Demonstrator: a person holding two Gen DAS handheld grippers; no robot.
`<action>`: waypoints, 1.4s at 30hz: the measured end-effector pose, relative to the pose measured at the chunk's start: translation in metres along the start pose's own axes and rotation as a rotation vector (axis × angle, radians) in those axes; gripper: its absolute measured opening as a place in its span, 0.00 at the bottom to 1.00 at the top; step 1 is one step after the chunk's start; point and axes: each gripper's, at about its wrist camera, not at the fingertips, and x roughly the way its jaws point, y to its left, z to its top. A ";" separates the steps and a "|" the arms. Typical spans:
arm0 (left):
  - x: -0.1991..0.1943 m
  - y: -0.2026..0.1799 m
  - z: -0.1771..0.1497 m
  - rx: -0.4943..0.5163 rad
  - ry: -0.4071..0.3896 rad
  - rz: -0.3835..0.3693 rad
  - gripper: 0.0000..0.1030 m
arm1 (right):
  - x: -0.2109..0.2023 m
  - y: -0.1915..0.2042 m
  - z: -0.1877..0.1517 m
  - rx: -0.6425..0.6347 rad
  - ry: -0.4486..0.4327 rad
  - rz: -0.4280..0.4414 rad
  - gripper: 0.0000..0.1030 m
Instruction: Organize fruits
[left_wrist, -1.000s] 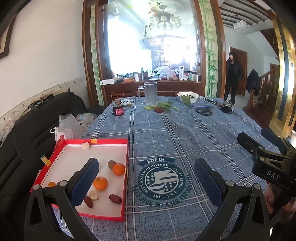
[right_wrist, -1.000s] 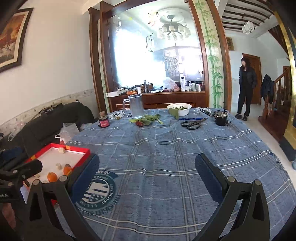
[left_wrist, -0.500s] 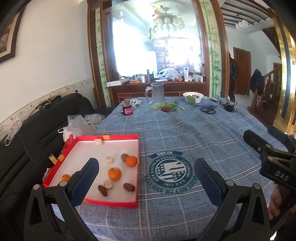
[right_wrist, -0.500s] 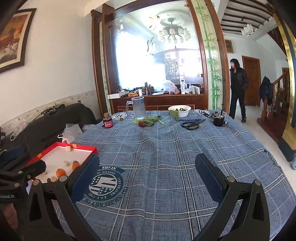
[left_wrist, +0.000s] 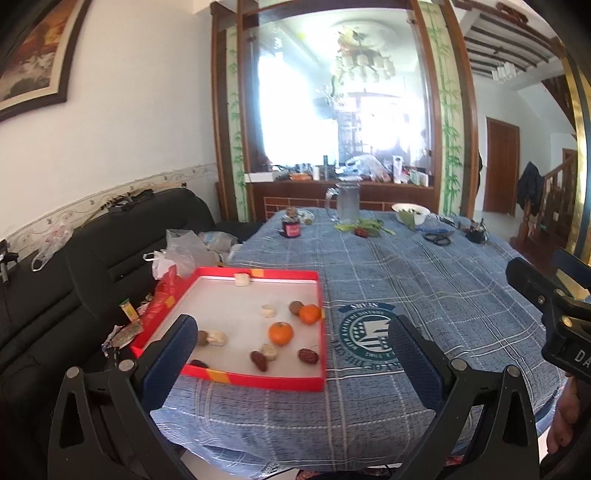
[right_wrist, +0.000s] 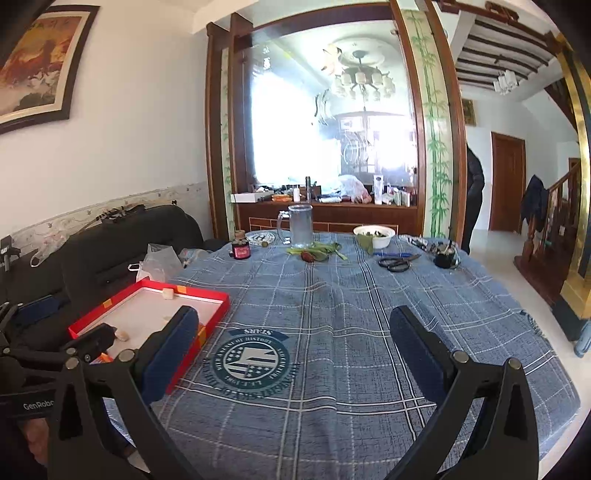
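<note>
Both claws hang spread and empty above the near edge of a surface covered in blue plaid cloth. Left claw (left_wrist: 291, 354) has its jaws wide apart, and so does the right claw (right_wrist: 291, 350).

A shallow red tray (left_wrist: 258, 380) with a white floor sits on the cloth at the left side, beside a black sofa (left_wrist: 122, 236). Inside it lie 2 oranges (left_wrist: 280, 333), several dark red dates (left_wrist: 307, 355), a brown fruit (left_wrist: 295, 307) touching the far orange, and a few pale lumps I cannot identify.

The fruit lies ahead of the left claw and slightly to its left, with the tray's near rim just beyond the left finger. From the right claw the tray is off to the far left, mostly hidden behind its own left finger. The left hand looks nearer, so it seems the likelier one to reach in. The dates lie with their long axes at differing angles.

Readable writing: a round cloth emblem (right_wrist: 251, 360) between the claws carries "STARS", upside down from here. The right claw's body reads "DA", cut off, in the left view; the left claw's body reads "GenRobo", cut off, in the right view.
</note>
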 end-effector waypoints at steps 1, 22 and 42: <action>-0.002 0.003 -0.001 -0.004 -0.003 0.005 1.00 | -0.003 0.004 0.001 -0.006 -0.005 -0.001 1.00; 0.001 0.047 -0.017 -0.045 -0.018 0.100 1.00 | 0.003 0.077 -0.023 -0.102 0.064 0.133 1.00; -0.012 0.094 -0.021 -0.121 -0.042 0.152 1.00 | 0.006 0.122 -0.014 -0.155 0.054 0.180 1.00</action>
